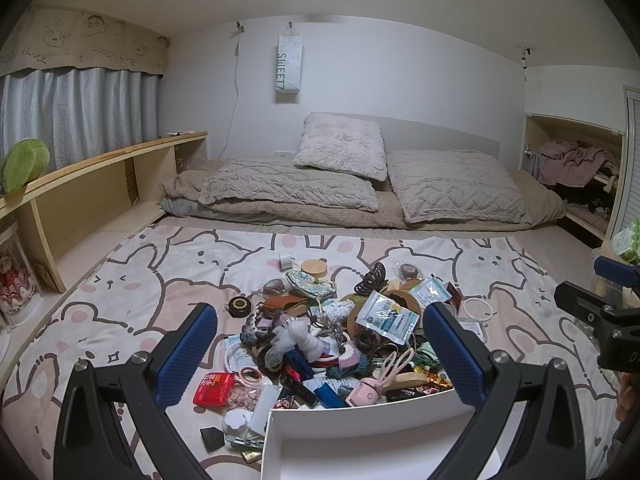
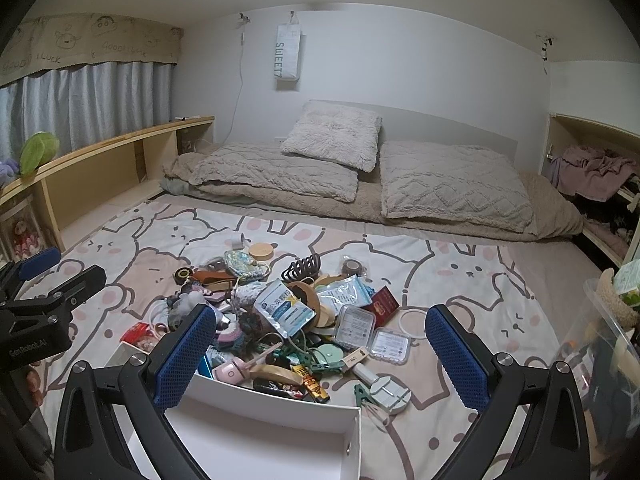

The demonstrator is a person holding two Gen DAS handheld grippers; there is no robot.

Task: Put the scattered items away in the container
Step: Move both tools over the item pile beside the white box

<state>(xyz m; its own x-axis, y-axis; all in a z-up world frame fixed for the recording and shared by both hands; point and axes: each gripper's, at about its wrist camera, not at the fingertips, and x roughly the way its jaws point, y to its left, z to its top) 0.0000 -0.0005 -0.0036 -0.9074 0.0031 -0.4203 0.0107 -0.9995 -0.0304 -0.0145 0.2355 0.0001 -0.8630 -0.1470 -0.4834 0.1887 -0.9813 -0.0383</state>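
The white rectangular cardboard box point(image 1: 360, 432) sat at the near edge of the rabbit-print bedsheet point(image 1: 132, 280), its open top facing up and its far wall pressed against the heap, so anything lifted had only a short hop to make. It looked empty inside, as far as either view showed. Just beyond it lay the jumbled pile of small household odds and ends point(image 1: 336, 332), spread across the middle of the sheet. Among them were a blue-and-white foil sachet point(image 2: 286, 310), a black claw hair clip point(image 2: 302, 266) towards the far side, a round wooden lid point(image 2: 261, 251) farther still, and a thin white ring point(image 2: 416, 322) lying apart on the right. Two clear square plastic cases point(image 2: 372, 332) sat near the right of the heap.

The left gripper point(image 1: 320, 356) hung above the near left of the pile, tilted gently downward, its blue-padded fingers point(image 1: 188, 356) spread as wide as they go, nothing between them. The right gripper point(image 2: 320, 356) mirrored it from the other side, also angled down, jaws fully apart and empty. Each showed up at the edge of the other's view, so they were side by side, well clear of each other. By my reading, nothing had gone in yet and both tools were poised for a first pick.
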